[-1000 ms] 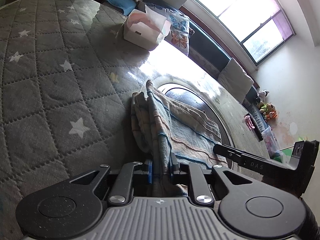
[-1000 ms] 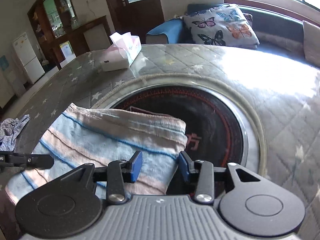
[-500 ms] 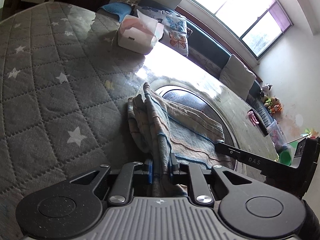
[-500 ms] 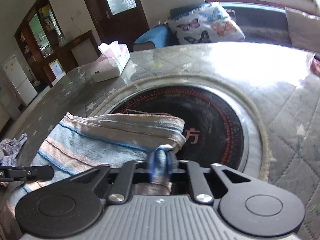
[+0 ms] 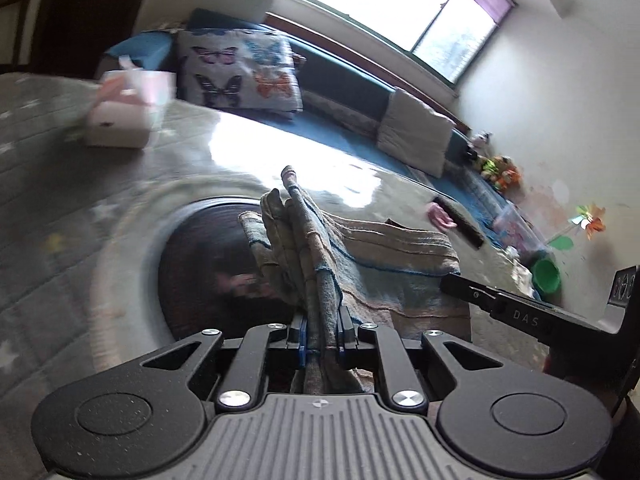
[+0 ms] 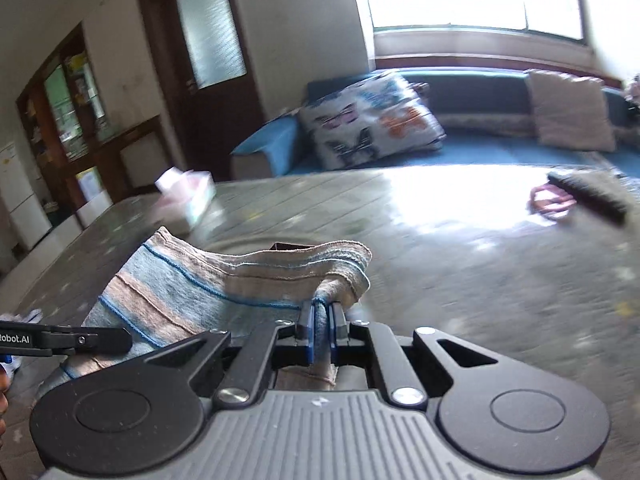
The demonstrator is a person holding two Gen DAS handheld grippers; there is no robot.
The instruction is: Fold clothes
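Cloth [image 5: 320,280] is soft and limp; you grip its near edge, left tool [image 5: 322,334] and right tool [image 6: 320,334] each clenched on a corner. It hangs between them above the tabletop [image 6: 460,248]. Hold the hems; loose layers may slip. Readable: "DAS", "Robot.AI".

Striped towel [image 5: 384,252], blue and tan, folded in layers. Two bunched edges pinched and lifted; the rest sags between them over the surface [image 5: 60,184].

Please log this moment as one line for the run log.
left gripper: shut on striped blue-and-beige towel | right gripper: shut on towel | towel: lifted
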